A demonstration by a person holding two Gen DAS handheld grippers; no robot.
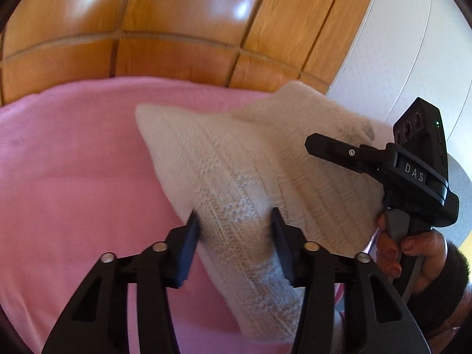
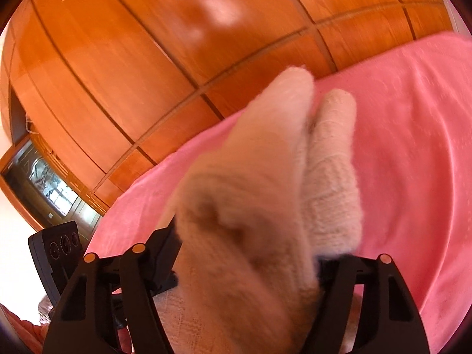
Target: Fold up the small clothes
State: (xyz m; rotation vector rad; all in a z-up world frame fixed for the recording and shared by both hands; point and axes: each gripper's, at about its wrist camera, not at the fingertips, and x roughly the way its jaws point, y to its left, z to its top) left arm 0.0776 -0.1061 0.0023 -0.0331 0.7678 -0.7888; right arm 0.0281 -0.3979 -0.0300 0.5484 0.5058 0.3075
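A cream knitted garment [image 1: 236,159] is lifted above the pink blanket [image 1: 73,177]. My left gripper [image 1: 234,230] has its two pads pressed on either side of a thick fold of the knit. My right gripper [image 1: 339,150] shows in the left wrist view at the right, holding the garment's far side. In the right wrist view the cream knit [image 2: 250,206] bulges up between the right gripper's [image 2: 247,253] fingers and hides the pads. Two rounded ends of the garment [image 2: 333,109] stick up ahead.
A wooden panelled wardrobe [image 1: 177,29] stands behind the blanket-covered bed. A white wall [image 1: 413,44] is at the right. The person's hand [image 1: 413,247] grips the right handle. The left gripper's camera housing [image 2: 56,253] shows at the lower left of the right wrist view.
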